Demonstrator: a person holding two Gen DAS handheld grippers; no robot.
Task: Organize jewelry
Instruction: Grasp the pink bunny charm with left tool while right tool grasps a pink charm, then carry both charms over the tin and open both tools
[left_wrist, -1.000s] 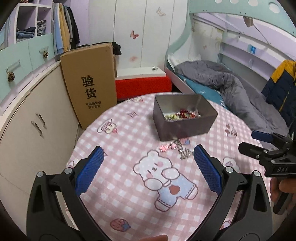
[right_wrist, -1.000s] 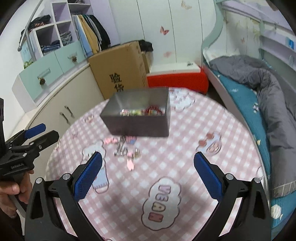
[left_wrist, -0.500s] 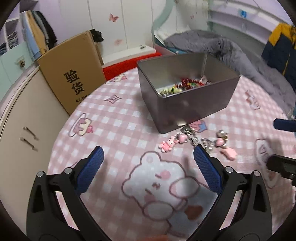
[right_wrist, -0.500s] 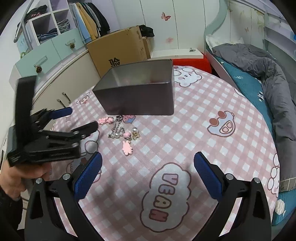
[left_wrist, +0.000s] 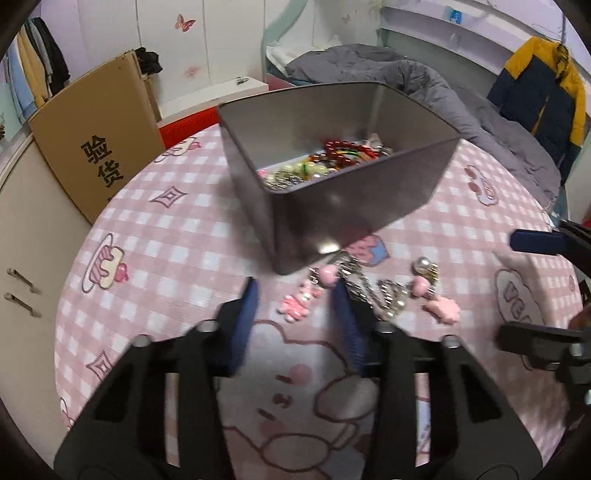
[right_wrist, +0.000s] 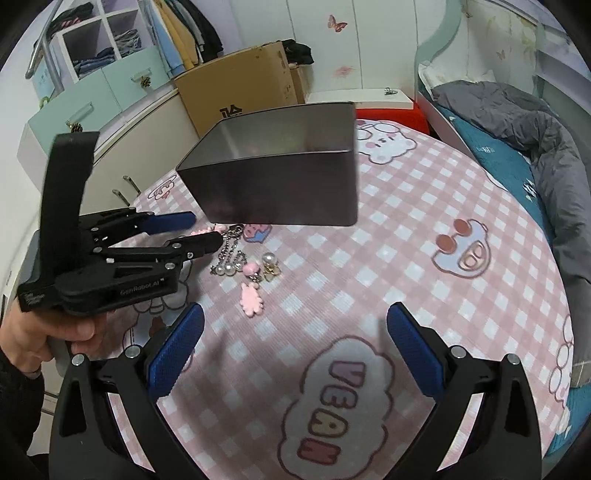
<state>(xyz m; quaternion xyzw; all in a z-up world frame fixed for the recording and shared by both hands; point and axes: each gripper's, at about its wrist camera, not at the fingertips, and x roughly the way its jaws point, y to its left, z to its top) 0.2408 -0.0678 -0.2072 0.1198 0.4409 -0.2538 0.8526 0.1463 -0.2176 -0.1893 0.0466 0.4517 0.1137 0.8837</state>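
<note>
Jewelry lies on pink checked tablecloth beside bed.

Round table under pink checked cloth. Cardboard box leans against cream cabinet. Bed with grey duvet behind; white wardrobe with butterfly stickers.

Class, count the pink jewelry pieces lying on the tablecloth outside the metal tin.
4: a figure charm and a bead near the tin, another bead and a flat cloud-shaped charm further right. Chains may hide more.
</note>
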